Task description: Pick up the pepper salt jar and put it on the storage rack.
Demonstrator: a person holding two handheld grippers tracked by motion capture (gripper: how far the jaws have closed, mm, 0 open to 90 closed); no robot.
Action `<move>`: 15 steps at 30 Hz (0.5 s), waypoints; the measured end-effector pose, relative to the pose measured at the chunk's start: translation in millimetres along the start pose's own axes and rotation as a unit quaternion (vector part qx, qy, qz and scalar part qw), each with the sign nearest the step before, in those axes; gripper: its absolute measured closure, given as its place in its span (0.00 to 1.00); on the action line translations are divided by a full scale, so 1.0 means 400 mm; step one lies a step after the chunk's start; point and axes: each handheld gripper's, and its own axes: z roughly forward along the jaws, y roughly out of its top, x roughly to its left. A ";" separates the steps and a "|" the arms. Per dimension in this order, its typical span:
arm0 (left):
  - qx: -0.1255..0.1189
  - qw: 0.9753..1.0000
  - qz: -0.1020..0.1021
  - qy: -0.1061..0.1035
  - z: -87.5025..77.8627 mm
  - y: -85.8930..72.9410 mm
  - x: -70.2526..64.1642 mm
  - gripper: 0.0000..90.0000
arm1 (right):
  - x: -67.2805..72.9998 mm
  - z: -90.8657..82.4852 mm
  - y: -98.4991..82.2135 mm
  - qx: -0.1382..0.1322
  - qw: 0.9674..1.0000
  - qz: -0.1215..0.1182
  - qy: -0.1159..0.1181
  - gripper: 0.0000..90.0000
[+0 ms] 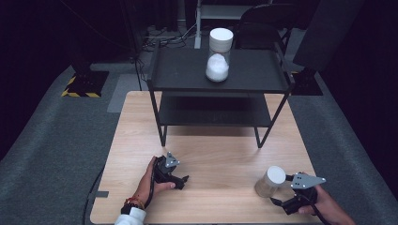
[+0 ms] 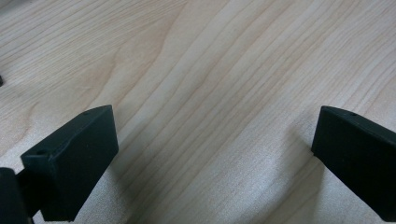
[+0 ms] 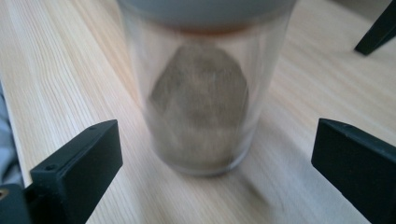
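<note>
A clear cylindrical jar with a pale grey lid [image 1: 270, 181] stands upright on the light wooden worktop [image 1: 220, 159], at its near right, just ahead of the right gripper [image 1: 281, 190]. In the right gripper view the jar [image 3: 201, 107] is blurred; a dull greyish lump shows inside, its nature unclear, and the lid is cut off at the top. That gripper's fingers [image 3: 81, 163] stand wide apart, the jar between them but untouched. The left gripper [image 2: 210, 154] rests with fingers [image 2: 74, 158] spread over bare wood.

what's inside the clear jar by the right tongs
The clear cylindrical jar with a white lid holds a grey-brown lump, blurred through its wall. The lid hides its upper part, so what the lump is cannot be told.
</note>
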 end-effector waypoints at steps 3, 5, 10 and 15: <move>0.000 1.000 0.000 0.000 0.000 0.000 0.000 0.00 | 0.001 -0.002 0.009 -0.011 1.000 0.002 -0.001 0.02; 0.000 1.000 0.000 0.000 0.000 0.000 0.000 0.00 | 0.000 -0.004 0.012 -0.015 1.000 0.002 -0.001 0.02; -0.001 1.000 0.001 0.000 0.000 0.000 0.000 0.00 | 0.000 -0.014 0.020 -0.032 0.999 0.002 0.003 0.02; 0.000 1.000 0.000 0.000 0.000 0.000 0.000 0.00 | -0.001 -0.021 0.032 -0.043 0.999 0.002 0.009 0.03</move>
